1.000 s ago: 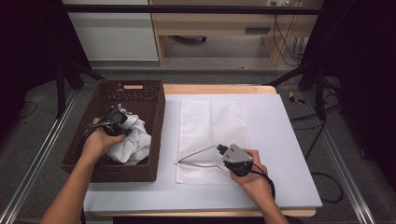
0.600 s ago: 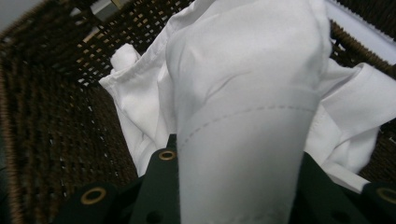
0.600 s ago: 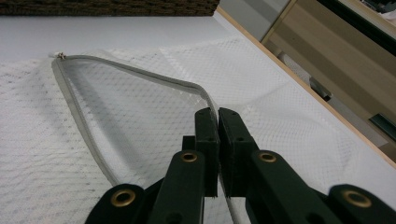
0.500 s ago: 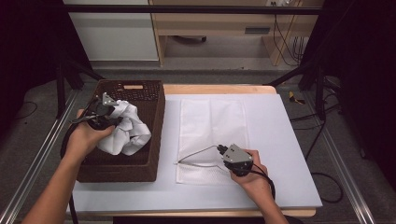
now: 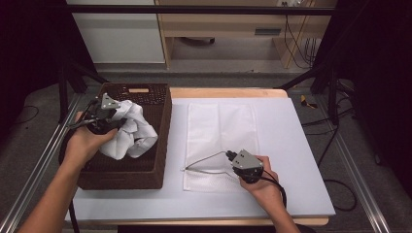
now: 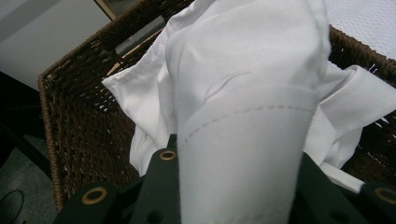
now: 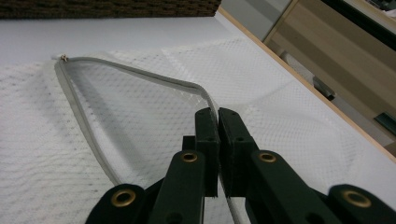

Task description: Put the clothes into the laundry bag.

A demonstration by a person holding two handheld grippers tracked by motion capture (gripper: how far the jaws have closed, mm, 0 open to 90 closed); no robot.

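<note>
- The left gripper has its jaws clamped on a bunched white cloth, held over the basket.
- In the left gripper view the cloth runs up between the two black jaws, a stitched hem crossing it, and its loose folds hang down against the basket's woven wall.
- The basket is dark brown wicker and stands at the left side of the table, just beside the mesh bag.
- The mesh bag is white and lies flat on the table's pale top, its near end facing the person.
- The right gripper has its jaws pressed together on the grey zip edge of the bag's mouth.
- In the right gripper view the zip edge is lifted off the lower mesh layer, so the mouth gapes in a narrow loop that ends at a small metal zip pull.
- The right hand rests low on the table by the near end of the bag, well apart from the basket.
</note>
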